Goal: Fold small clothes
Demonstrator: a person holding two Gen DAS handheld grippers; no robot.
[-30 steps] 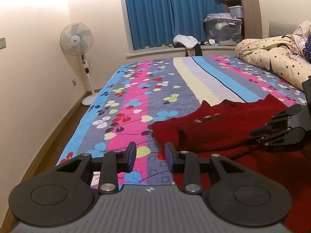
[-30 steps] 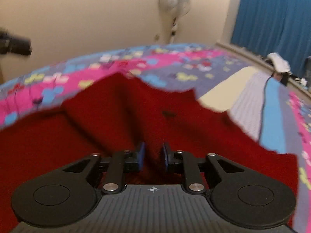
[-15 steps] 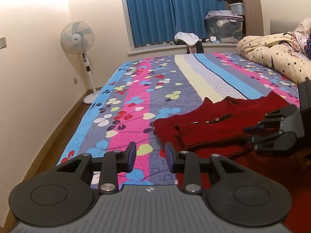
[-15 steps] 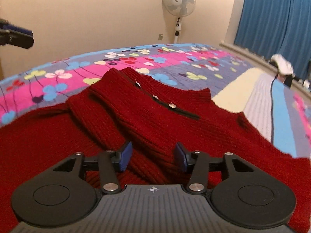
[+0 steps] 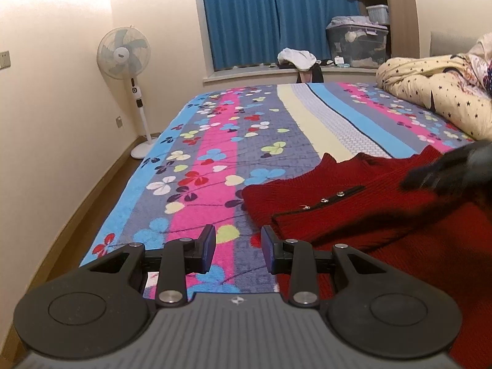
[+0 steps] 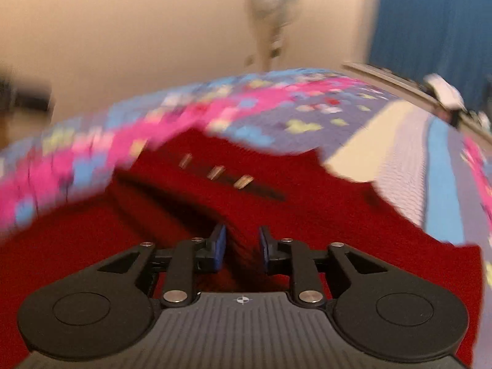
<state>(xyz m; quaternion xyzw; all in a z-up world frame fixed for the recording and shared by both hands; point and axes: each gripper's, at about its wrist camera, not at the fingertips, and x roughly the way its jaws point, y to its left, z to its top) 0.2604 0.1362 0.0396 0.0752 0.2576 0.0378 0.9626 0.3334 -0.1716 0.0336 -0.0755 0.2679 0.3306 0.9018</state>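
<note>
Two grippers over a bed with a striped, flower-printed cover (image 5: pixel 215 141). Dark red knitted sweater with small metal buttons (image 5: pixel 353 212) lying flat on that cover, near its front edge. Left gripper (image 5: pixel 236 247) beside the sweater's left edge, fingers narrowly apart, nothing between. Right gripper (image 6: pixel 241 247) above the sweater, fingers opening, red knit between them; whether still pinched, cannot tell.

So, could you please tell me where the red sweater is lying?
The red sweater lies on the floral bedspread, lower right in the left wrist view, near the bed's edge.
</note>
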